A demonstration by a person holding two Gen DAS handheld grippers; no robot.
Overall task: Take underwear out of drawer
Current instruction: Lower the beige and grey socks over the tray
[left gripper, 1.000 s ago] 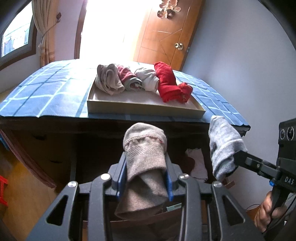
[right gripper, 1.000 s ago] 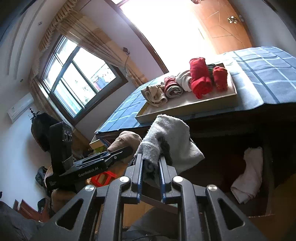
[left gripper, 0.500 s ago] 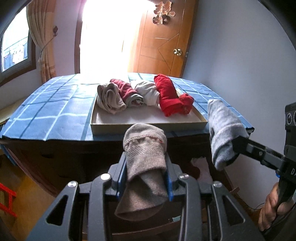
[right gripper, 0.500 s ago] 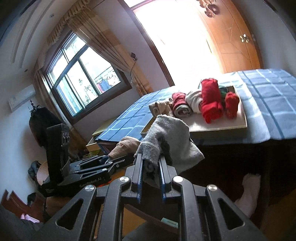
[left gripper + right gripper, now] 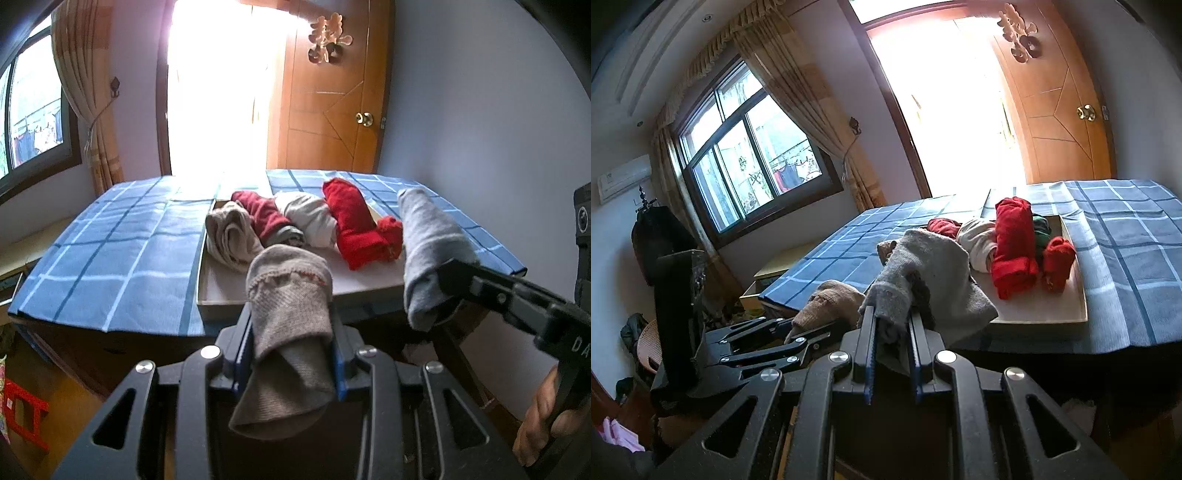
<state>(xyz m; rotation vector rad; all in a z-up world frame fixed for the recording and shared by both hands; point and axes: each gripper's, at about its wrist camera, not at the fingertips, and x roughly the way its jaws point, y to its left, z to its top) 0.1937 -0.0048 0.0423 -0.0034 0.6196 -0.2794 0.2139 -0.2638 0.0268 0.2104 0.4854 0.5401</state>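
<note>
Fingers hide the brown roll's pinched middle; grey roll likewise.

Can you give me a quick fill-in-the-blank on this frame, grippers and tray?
1. The left gripper is shut on a rolled ___ garment.
2. The right gripper is shut on a ___ garment.
3. The other rolled garments lie in a shallow ___ on the checked cloth.
4. The biggest roll there is ___.

Missing: beige; grey; tray; red

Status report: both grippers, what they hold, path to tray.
Left gripper shut on beige roll. Right gripper shut on grey roll. Tray ahead, front free.
</note>
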